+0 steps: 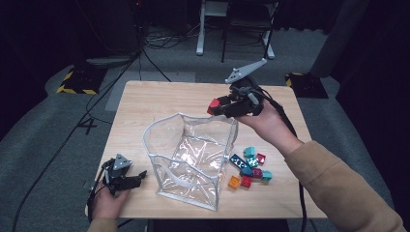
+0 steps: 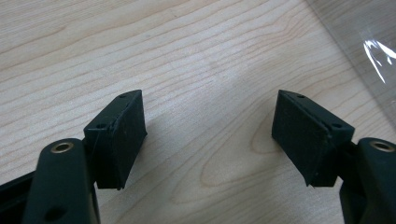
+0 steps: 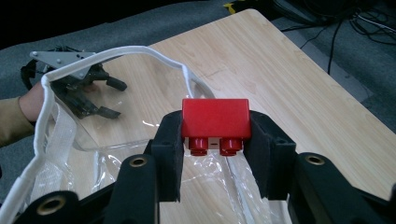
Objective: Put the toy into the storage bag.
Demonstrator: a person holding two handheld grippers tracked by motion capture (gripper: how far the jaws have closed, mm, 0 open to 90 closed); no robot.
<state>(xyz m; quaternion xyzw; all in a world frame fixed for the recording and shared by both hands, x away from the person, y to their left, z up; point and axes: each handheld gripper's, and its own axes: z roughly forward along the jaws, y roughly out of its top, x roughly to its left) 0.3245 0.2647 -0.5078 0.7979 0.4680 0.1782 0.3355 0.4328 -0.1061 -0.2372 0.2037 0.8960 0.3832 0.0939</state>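
A clear plastic bag (image 1: 193, 159) with a white rim stands open in the middle of the table. My right gripper (image 1: 215, 106) hangs above its far right rim, shut on a red brick (image 1: 213, 105). In the right gripper view the red brick (image 3: 215, 122) sits studs-down between the pads, over the bag's rim (image 3: 140, 51). My left gripper (image 1: 138, 177) rests near the table's front left corner, just left of the bag, open with nothing between its pads (image 2: 122, 135).
Several loose bricks (image 1: 249, 166), teal, red and orange, lie right of the bag. The wooden table (image 1: 159, 101) is bare behind the bag. A cable trails from the right gripper off the right edge. Chair legs and floor cables lie beyond the far edge.
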